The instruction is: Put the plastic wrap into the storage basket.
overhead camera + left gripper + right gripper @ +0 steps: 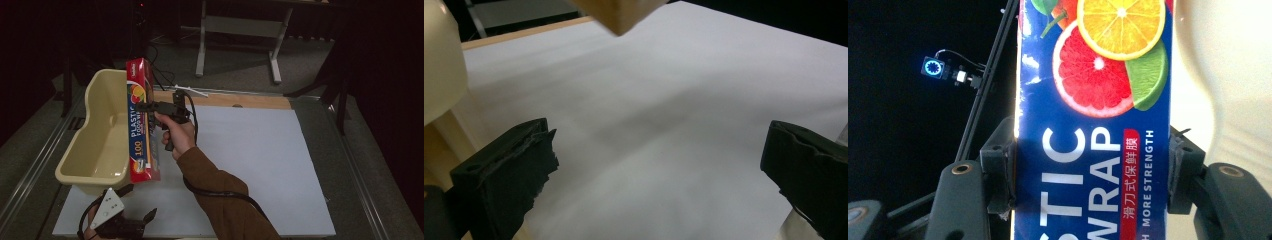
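Observation:
A long blue and red plastic wrap box [140, 125] with citrus pictures is held in the air at the right rim of a cream plastic tub [95, 140]. My right gripper [145, 106] is shut on the box, gripping its two long sides near the middle. In the right gripper view the box [1093, 130] sits between both black pads [1000, 165], with the tub's cream wall [1228, 85] behind it. My left gripper [142, 220] rests low at the table's front left, jaws wide open over the white sheet [664, 115] with nothing between them.
A white sheet [250, 150] covers the table, with a wooden strip [240, 100] along the far edge. A black cable [220, 192] trails from the right gripper under the brown sleeve. A metal stand [240, 30] is on the floor behind the table.

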Motion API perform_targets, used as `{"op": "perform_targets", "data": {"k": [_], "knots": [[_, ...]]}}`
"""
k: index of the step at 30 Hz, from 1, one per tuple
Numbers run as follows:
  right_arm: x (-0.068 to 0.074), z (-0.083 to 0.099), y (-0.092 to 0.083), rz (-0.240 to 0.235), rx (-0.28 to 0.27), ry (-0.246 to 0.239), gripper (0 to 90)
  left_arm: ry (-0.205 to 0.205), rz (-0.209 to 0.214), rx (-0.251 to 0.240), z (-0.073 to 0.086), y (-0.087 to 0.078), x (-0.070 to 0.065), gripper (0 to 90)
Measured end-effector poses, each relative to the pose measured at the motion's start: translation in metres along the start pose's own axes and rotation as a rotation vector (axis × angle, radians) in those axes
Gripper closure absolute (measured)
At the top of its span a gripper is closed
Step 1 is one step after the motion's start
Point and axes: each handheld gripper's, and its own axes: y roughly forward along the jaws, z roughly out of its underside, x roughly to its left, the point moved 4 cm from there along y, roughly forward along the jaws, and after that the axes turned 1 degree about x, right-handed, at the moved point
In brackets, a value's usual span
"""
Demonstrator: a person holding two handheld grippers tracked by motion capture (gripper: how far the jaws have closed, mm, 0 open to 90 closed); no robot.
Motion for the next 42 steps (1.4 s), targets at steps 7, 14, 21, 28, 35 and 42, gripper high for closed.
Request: {"op": "perform_targets", "data": {"k": [7,14,21,28,35,42], "knots": [[0.004,0.001,0.014,-0.01,-0.012,0.017,39.3,-0.011,-0.007,-0.015,0.001,-0.003,0.001,0.6],[0.005,0.0,0.026,-0.017,-0.044,0.052,39.3,-0.007,-0.01,-0.015,0.002,-0.004,0.001,0.6],[0.007,-0.002,0.037,-0.019,-0.07,0.076,39.3,-0.015,-0.017,-0.022,0.003,-0.007,0.002,0.6],[0.008,-0.001,0.044,-0.019,-0.092,0.091,39.3,-0.017,-0.016,-0.023,0.003,-0.007,0.001,0.6],[0.004,0.0,0.049,0.009,-0.119,0.097,39.2,-0.021,-0.014,-0.025,0.003,-0.007,0.002,0.6],[0.001,-0.002,0.057,0.07,-0.12,0.113,39.0,-0.025,-0.012,-0.027,0.004,-0.007,0.002,0.6]]}}
